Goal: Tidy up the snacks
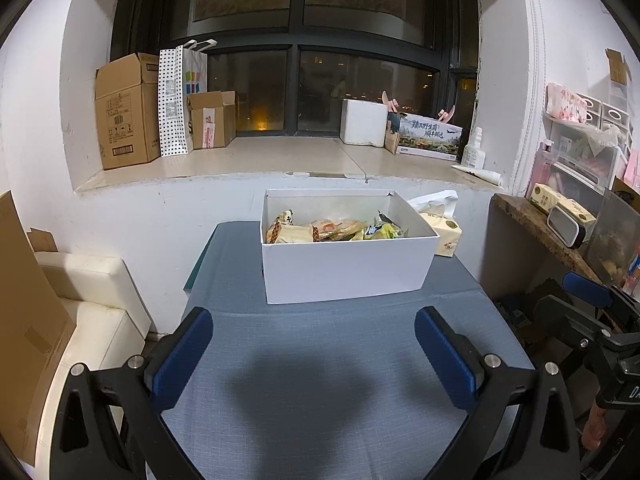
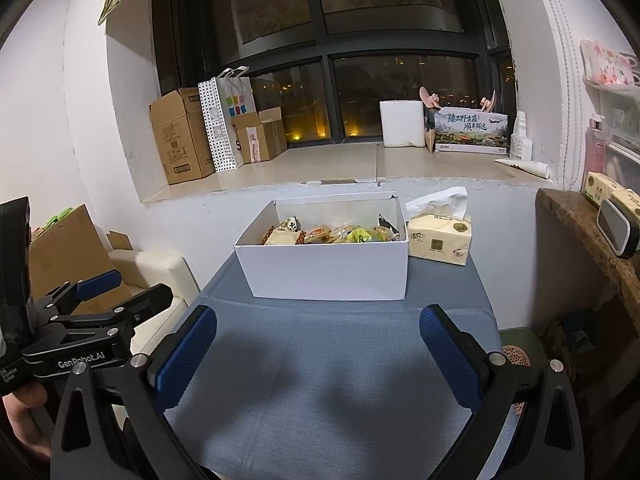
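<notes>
Only the right wrist view showed the left gripper (image 2: pixel 116 286) from the side, the person's hand (image 2: pixel 24 404) under it; left view caught the right gripper (image 1: pixel 576 292) at far right. Both grippers were spread wide w/ nothing between, above the blue cloth (image 1: pixel 332 360). The white box (image 1: pixel 348 268) sat at the table's far end, w/ snack packets (image 1: pixel 336 230) piled inside & a tissue pack (image 2: pixel 440 240) just right of it.

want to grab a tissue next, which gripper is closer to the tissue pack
Right, though only slightly. The tissue pack sits at the white box's right end; the right gripper hangs open on that side. The left gripper, also open, hangs farther left.
</notes>
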Motion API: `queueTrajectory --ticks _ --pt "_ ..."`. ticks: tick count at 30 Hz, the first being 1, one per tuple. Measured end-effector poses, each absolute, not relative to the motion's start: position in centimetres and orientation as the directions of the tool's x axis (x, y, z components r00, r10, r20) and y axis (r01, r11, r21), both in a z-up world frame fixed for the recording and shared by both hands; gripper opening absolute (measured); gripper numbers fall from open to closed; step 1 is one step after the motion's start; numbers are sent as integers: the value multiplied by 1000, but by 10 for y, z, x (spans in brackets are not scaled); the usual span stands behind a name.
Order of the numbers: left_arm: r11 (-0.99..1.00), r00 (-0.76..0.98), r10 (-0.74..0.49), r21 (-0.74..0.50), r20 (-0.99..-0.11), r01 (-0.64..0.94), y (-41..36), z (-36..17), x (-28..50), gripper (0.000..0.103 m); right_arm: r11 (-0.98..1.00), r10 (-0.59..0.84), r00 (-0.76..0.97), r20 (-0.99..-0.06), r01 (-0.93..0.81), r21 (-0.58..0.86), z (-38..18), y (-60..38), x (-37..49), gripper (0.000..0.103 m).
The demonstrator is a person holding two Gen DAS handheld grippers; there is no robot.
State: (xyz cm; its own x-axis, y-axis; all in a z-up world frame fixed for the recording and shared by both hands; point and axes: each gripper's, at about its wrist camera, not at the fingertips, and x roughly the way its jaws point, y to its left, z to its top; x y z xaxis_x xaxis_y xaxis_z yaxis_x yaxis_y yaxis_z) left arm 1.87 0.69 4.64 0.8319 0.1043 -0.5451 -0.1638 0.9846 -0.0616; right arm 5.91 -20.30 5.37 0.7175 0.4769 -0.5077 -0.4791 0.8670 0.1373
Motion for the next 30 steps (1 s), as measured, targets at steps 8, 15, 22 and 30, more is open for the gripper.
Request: queueTrajectory --ticks 8,15,22,30 --pt "986 831 104 -52 -547 -158 5 46 19 103 865 480 716 -507 -481 140 54 -204 60 103" --pt "986 828 104 -49 -551 -157 4 46 20 103 867 479 716 -507 -478 143 53 -204 60 103" --pt "987 826 108 -43 -553 -157 2 46 20 103 864 481 717 -505 -485 135 54 -204 59 103" --pt "986 825 108 -44 -554 -158 2 44 18 103 865 480 718 -504 -484 135 55 -204 59 103"
